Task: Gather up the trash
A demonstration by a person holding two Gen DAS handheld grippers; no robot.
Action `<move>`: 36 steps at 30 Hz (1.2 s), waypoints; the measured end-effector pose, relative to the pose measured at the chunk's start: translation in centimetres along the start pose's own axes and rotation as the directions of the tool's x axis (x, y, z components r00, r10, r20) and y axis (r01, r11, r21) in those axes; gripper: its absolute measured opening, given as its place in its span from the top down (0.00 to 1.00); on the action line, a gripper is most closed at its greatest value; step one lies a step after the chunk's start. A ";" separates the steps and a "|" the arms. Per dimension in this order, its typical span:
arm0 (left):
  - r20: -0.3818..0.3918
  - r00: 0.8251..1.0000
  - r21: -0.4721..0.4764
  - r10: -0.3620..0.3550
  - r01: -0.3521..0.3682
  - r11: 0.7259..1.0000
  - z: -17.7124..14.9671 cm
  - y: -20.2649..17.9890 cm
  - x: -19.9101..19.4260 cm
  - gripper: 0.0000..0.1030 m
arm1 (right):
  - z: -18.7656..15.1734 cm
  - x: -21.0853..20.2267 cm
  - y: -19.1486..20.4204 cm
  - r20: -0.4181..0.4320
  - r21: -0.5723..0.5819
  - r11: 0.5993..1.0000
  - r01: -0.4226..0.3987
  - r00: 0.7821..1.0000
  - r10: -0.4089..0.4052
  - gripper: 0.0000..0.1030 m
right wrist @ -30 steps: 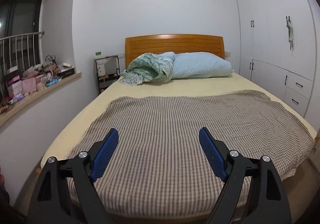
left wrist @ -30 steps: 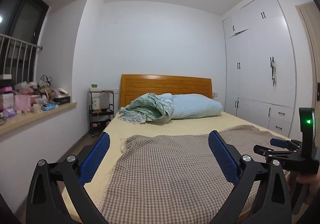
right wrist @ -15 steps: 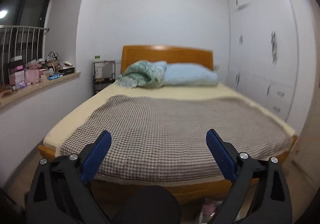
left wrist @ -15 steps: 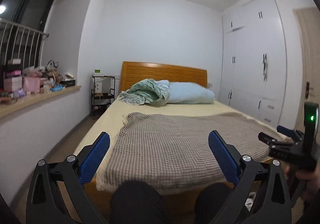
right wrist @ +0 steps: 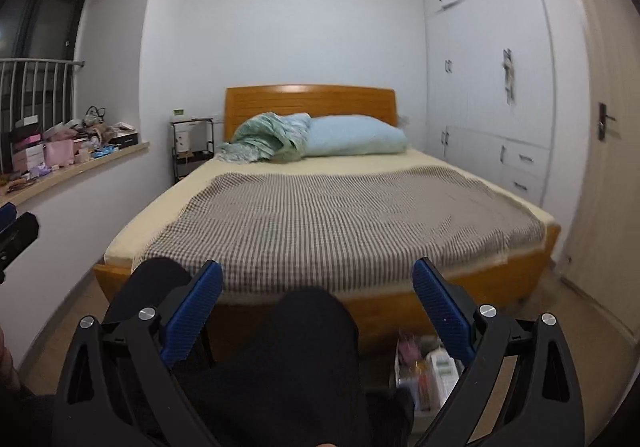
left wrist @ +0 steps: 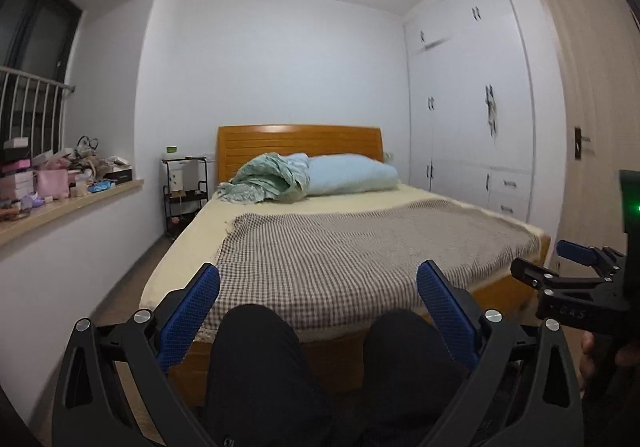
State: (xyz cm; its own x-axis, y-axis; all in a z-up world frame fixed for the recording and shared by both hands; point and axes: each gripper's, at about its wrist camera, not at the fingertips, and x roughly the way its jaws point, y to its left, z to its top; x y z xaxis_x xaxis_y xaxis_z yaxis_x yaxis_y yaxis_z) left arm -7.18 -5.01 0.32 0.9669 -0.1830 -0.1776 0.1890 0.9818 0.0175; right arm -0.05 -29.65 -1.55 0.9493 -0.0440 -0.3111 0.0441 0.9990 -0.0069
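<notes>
Both grippers point forward, tilted slightly down, above the person's knees (left wrist: 256,331). The left gripper (left wrist: 318,313) has its jaws spread wide with nothing between them. The right gripper (right wrist: 317,311) is likewise spread wide and holds nothing. A hand (left wrist: 608,359) grips the right gripper's handle.

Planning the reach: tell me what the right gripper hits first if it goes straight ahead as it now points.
Probably the person's dark-clad knee, which sits between the open fingers of the right gripper; past it, the checked blanket on the bed. Depth is uncertain.

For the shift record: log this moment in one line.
left gripper: open, empty | right gripper: open, empty | facing bed | trash: none held
</notes>
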 end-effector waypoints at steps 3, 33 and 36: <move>0.000 1.000 0.027 0.021 -0.021 0.999 -0.1 -0.4 -0.6 0.07 | -1.0 -1.0 0.8 0.007 -0.040 0.998 -0.049 0.999 0.049 0.11; -0.006 0.999 -0.012 0.045 -0.046 0.999 1.0 0.3 -0.1 0.07 | -2.1 -3.2 1.5 0.059 -0.069 0.993 -0.096 0.993 0.100 0.11; -0.006 0.999 -0.012 0.043 -0.043 0.999 1.1 0.4 -0.1 0.07 | -2.1 -3.4 1.3 0.061 -0.066 0.994 -0.092 0.994 0.096 0.11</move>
State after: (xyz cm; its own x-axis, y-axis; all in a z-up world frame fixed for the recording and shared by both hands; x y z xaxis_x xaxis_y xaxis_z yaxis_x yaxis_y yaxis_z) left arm -7.02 -4.63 1.43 0.9730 -0.1405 -0.1830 0.1452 0.9893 0.0128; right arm -3.86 -28.20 -2.51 0.9663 0.0519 -0.2520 -0.0643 0.9971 -0.0412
